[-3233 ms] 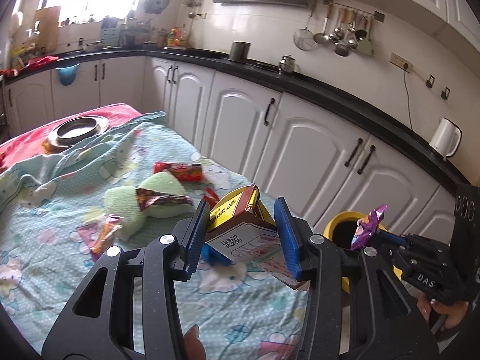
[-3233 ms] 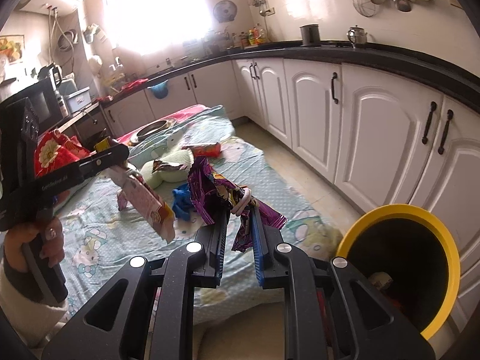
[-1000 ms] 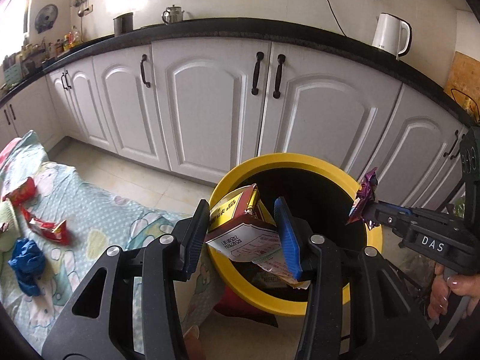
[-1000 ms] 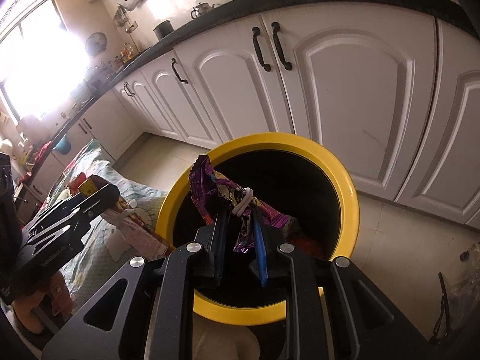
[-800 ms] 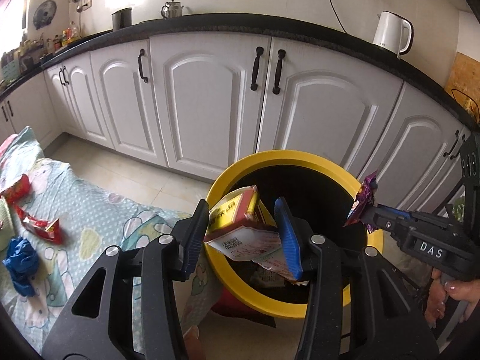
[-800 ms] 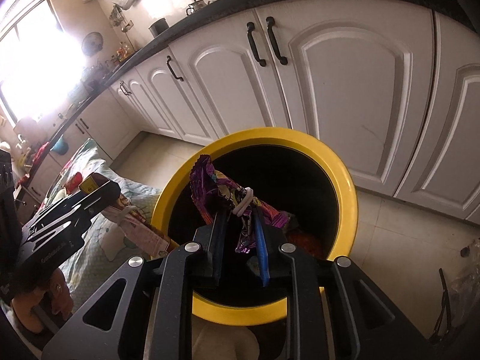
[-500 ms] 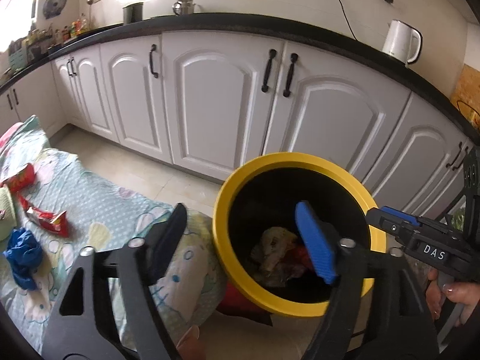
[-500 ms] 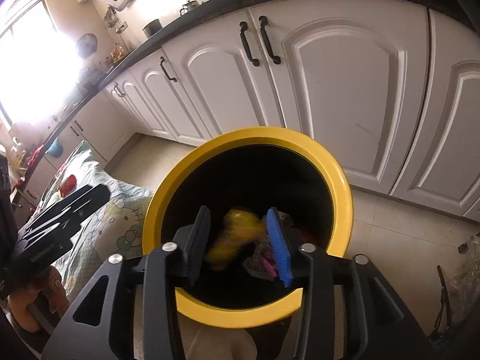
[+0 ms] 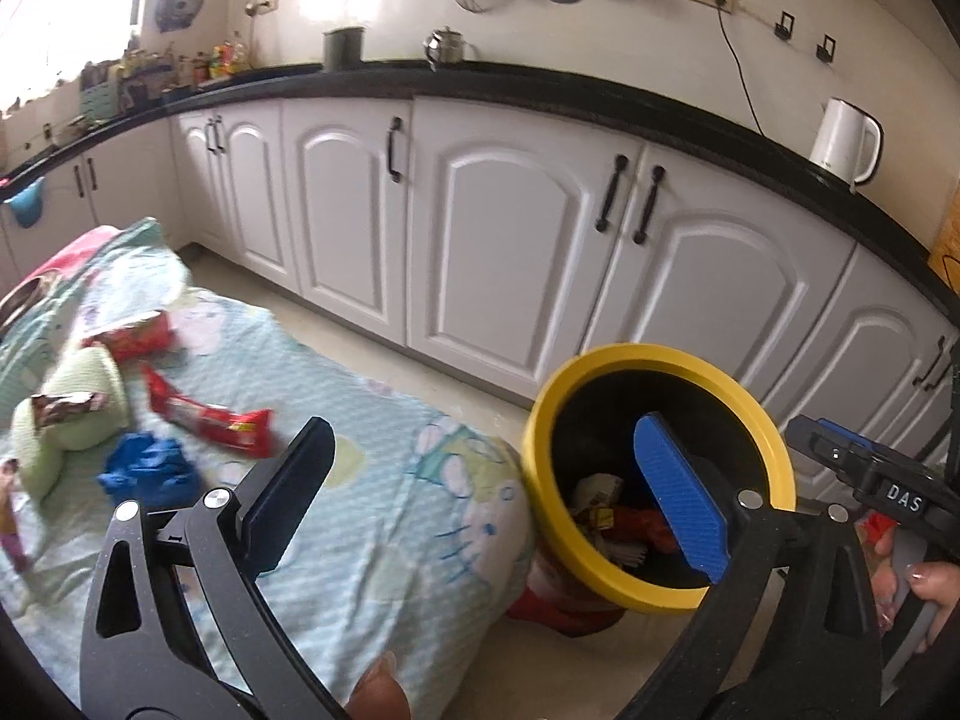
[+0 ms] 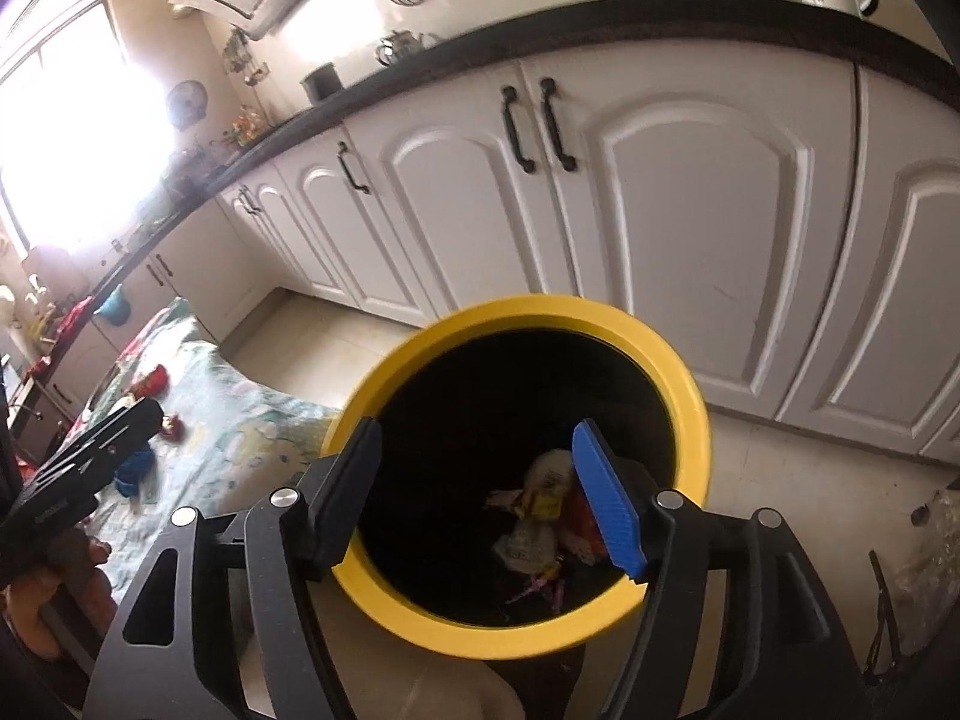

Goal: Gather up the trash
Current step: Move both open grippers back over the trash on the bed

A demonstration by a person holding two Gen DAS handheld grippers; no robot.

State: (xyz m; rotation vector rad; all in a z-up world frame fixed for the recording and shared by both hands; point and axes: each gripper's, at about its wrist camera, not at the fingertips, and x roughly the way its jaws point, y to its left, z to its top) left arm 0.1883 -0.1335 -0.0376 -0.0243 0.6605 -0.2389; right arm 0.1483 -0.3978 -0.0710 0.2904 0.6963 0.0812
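A yellow-rimmed black trash bin (image 9: 600,360) stands on the floor beside the table; it also shows in the right wrist view (image 10: 540,309). Wrappers and a carton (image 10: 540,516) lie inside it. My left gripper (image 9: 480,492) is open and empty, above the table edge and the bin's left rim. My right gripper (image 10: 480,492) is open and empty, right over the bin's mouth. On the table's cartoon cloth (image 9: 372,498) lie a red wrapper (image 9: 207,417), a red packet (image 9: 129,339), a blue crumpled piece (image 9: 150,471) and a green item (image 9: 66,414) with a dark wrapper on it.
White cabinet doors (image 9: 504,258) under a black countertop run behind the bin. A white kettle (image 9: 846,141) stands on the counter. A red object (image 9: 558,606) lies on the floor at the bin's base. The right gripper shows at the right edge of the left wrist view (image 9: 870,474).
Both grippers have opened over the bin; the yellow carton and the purple wrapper have dropped into it. The left gripper has since swung back left toward the table.
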